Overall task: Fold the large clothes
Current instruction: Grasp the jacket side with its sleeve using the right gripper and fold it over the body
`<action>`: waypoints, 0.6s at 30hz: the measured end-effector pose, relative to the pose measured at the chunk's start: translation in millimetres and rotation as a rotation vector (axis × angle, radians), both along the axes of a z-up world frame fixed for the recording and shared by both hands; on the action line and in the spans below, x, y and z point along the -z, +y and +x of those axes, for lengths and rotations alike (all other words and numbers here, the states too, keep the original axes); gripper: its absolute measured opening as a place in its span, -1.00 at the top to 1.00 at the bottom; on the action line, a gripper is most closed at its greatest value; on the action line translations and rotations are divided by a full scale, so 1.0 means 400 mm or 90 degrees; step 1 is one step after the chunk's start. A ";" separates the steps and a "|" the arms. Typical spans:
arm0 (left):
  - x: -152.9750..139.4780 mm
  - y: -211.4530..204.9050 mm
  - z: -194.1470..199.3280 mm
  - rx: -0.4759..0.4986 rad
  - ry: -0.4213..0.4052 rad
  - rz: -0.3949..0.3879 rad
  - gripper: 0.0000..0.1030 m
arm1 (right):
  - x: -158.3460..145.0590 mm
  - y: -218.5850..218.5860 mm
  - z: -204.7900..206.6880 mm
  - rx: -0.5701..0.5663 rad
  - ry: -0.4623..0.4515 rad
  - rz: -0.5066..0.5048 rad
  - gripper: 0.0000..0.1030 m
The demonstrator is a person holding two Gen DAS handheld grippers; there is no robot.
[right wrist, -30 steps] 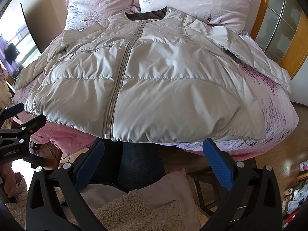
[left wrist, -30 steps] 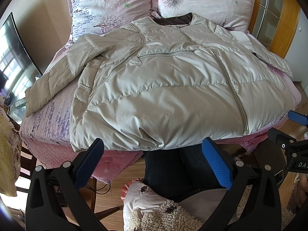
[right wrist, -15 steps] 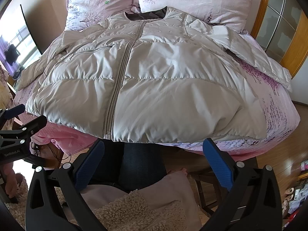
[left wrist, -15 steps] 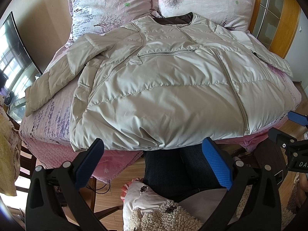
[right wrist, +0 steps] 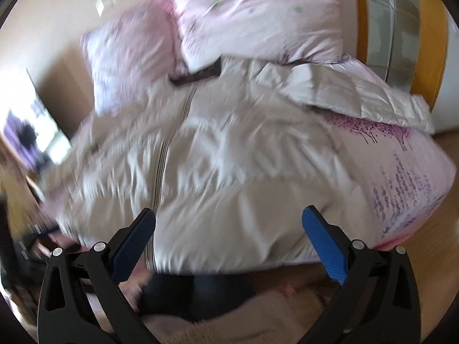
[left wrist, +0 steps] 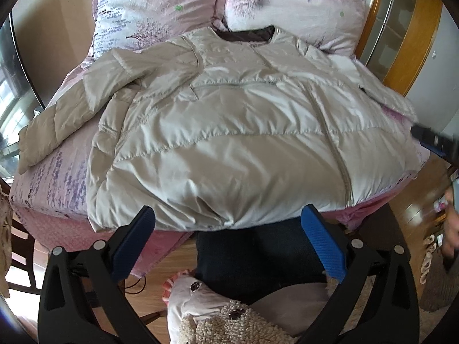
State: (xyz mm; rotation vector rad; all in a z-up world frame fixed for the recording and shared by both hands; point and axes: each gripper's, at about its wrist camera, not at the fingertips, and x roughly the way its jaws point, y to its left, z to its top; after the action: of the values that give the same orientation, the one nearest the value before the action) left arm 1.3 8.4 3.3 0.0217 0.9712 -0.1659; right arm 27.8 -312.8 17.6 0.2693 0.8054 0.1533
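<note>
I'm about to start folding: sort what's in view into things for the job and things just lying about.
For the job: jacket, left gripper, right gripper, both open and empty.
Lying about: two pillows, bedspread, fluffy toy.

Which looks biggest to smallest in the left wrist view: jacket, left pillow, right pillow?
1. Jacket, by far.
2-3. Left pillow and right pillow look alike; the jacket covers their lower parts, so no ranking.

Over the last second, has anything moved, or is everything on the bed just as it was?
The right tongs swung forward and rightward, nearer the puffy beige quilted jacket; their view is blurred. The left tongs crept slightly closer. Both stayed open and empty. The jacket remained flat on the pink bed.
</note>
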 end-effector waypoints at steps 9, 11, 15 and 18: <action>-0.038 0.172 0.043 -0.120 -0.110 -0.076 -0.96 | 0.019 -0.349 0.146 0.238 -0.013 0.211 -0.97; -0.029 0.224 0.068 -0.151 -0.089 -0.101 -0.96 | 0.046 -0.429 0.177 0.290 -0.003 0.270 -0.94; -0.001 0.341 0.108 -0.220 -0.052 -0.188 -0.96 | 0.122 -0.568 0.233 0.389 0.035 0.368 -0.64; 0.017 0.413 0.127 -0.271 -0.048 -0.225 -0.96 | 0.175 -0.640 0.267 0.442 0.064 0.417 -0.50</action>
State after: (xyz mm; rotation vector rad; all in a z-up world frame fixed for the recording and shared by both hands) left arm 52.1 173.6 -3.6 -0.4962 0.8399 0.0578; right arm 134.6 -568.9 -52.5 1.1617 0.7005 -0.2618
